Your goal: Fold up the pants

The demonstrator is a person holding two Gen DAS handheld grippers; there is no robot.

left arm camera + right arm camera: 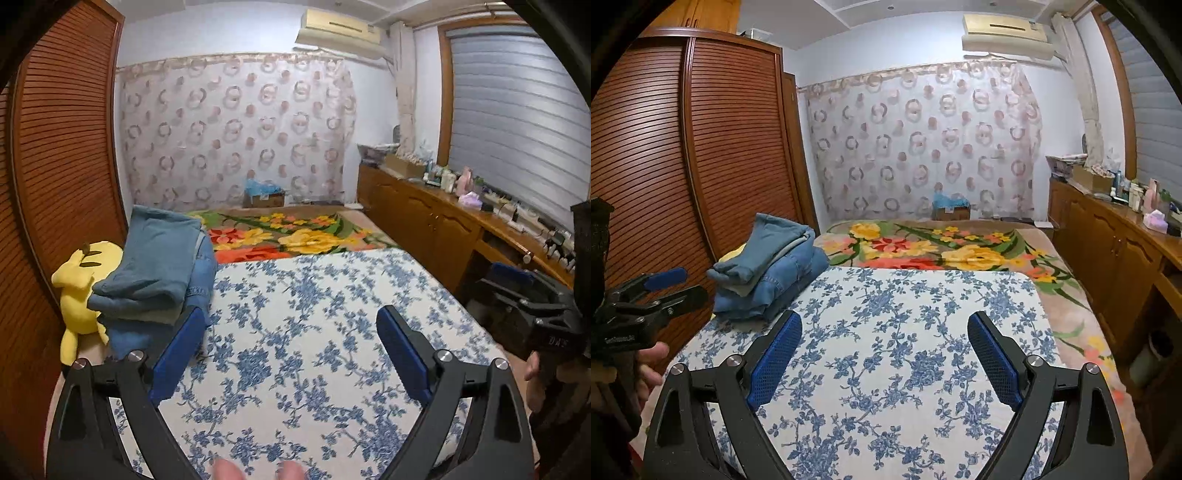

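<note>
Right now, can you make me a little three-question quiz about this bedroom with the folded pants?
1. True or false: the stack of folded blue denim pants lies on the flowered blanket.
2. What is between the left gripper fingers? A) pants B) nothing C) toy
3. Which toy sits beside the stack?

Key: 1 false, it lies on the blue-and-white floral cloth. 2 B. 3 the yellow plush toy.

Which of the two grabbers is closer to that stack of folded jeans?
Left. The left gripper hangs open right beside the folded jeans; the right gripper, also open, sits further off over the flowered sheet.
</note>
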